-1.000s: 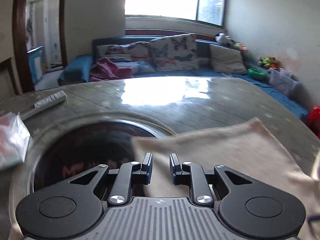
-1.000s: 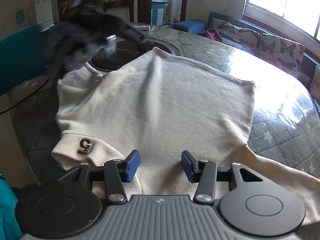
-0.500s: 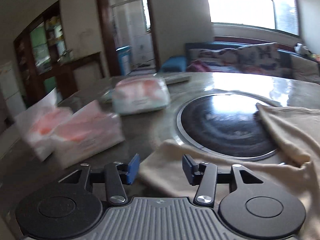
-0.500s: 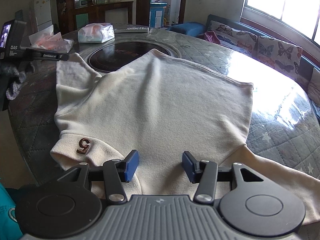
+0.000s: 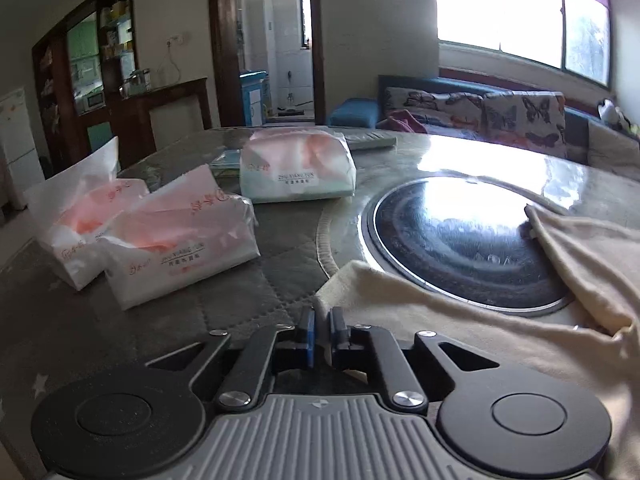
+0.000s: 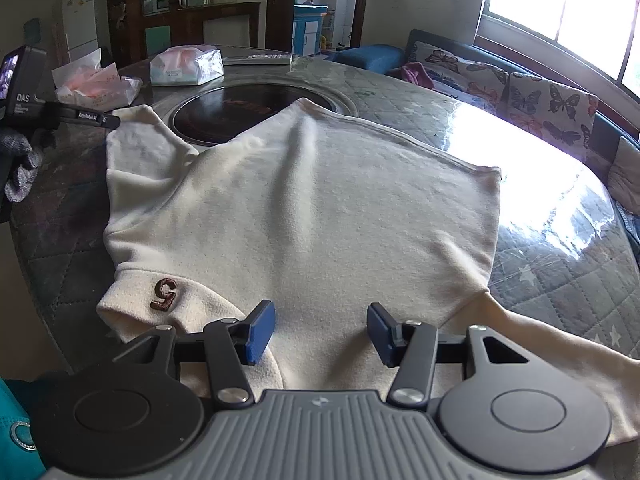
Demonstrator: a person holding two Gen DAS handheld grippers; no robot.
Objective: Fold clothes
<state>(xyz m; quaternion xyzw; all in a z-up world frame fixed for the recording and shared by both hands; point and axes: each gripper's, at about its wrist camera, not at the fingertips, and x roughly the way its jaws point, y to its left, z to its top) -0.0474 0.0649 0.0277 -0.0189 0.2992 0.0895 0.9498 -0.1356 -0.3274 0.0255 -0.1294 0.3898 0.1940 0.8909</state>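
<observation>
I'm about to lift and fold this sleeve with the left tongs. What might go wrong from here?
1. The left tongs look shut on only the sleeve tip; it may slip out on the lift.
2. The tissue packs lie close by; a swing could knock them.
3. The cream sweater partly covers the black cooktop, so dragging may bunch it there. The right tongs are open, pinning nothing.

Daylight from the blown-out window (image 5: 520,12) glares on the glossy round quilted table (image 6: 560,208); fisheye edges bend, corners vignetted.
</observation>
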